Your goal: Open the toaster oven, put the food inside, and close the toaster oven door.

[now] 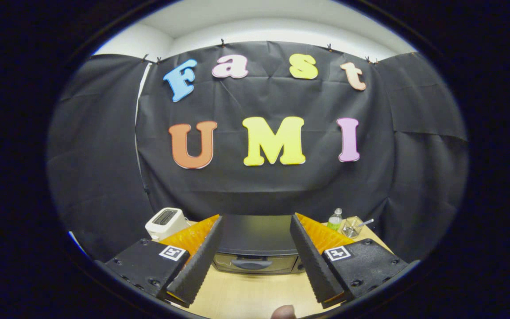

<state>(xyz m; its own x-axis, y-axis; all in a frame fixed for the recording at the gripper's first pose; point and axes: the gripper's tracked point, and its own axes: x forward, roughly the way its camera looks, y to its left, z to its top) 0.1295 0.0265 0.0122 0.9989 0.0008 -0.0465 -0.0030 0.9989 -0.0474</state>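
A dark toaster oven [255,241] stands on the light wooden table [255,292] against the booth wall. Its door is closed, with the handle [251,264] showing on the front just beyond my fingers. My gripper [256,226] is open and holds nothing. Its two black ribbed fingers [199,261] frame the oven from above, well apart from it. A small brown rounded thing [283,311] sits on the table below the fingers, mostly cut off, and I cannot tell what it is.
A white pop-up toaster [165,221] stands left of the oven. To the right of the oven stand a small green-labelled bottle [334,219] and a clear glass [352,227] holding a utensil. Bare wood lies in front of the oven.
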